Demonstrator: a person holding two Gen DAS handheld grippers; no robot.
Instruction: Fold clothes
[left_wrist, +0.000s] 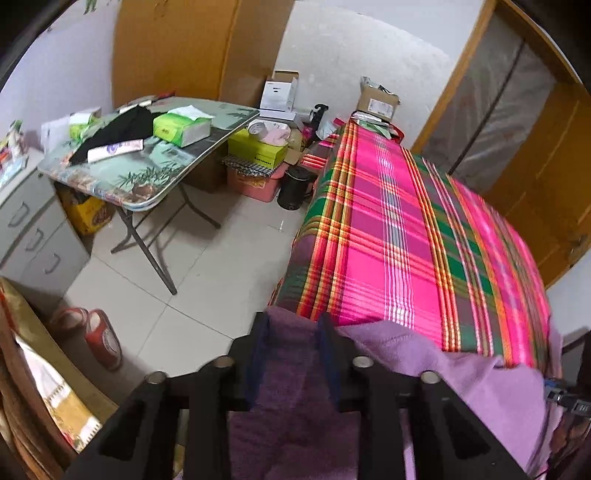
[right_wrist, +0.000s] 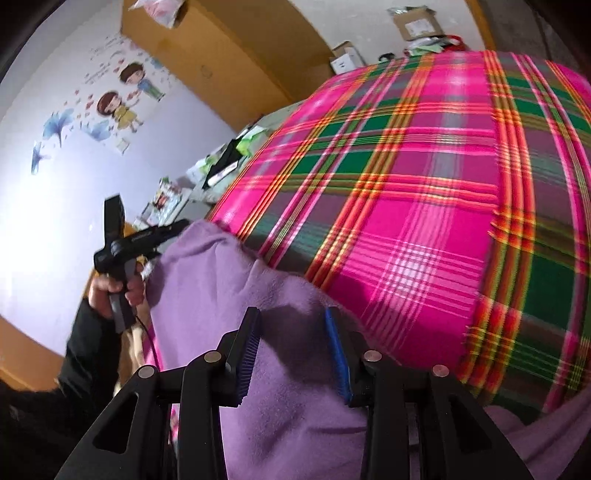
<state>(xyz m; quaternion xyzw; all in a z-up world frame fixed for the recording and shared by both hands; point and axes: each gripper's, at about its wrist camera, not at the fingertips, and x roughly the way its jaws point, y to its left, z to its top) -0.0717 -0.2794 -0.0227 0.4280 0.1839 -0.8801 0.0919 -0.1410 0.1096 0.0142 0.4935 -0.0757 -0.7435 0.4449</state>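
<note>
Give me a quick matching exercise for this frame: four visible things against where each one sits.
Things:
1. purple garment
2. green tissue box
3. red slippers
4. black bin

Places:
A. on the folding table
B. on the tiled floor, left of the left gripper
C. draped over the plaid bed's near edge
D. on the floor at the bed's far corner

Pairs: 1-C, 2-A, 3-B, 4-D

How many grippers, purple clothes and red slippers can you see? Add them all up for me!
Grippers: 2, the left gripper and the right gripper
Purple garment: 1
Red slippers: 2
Total: 5
</note>
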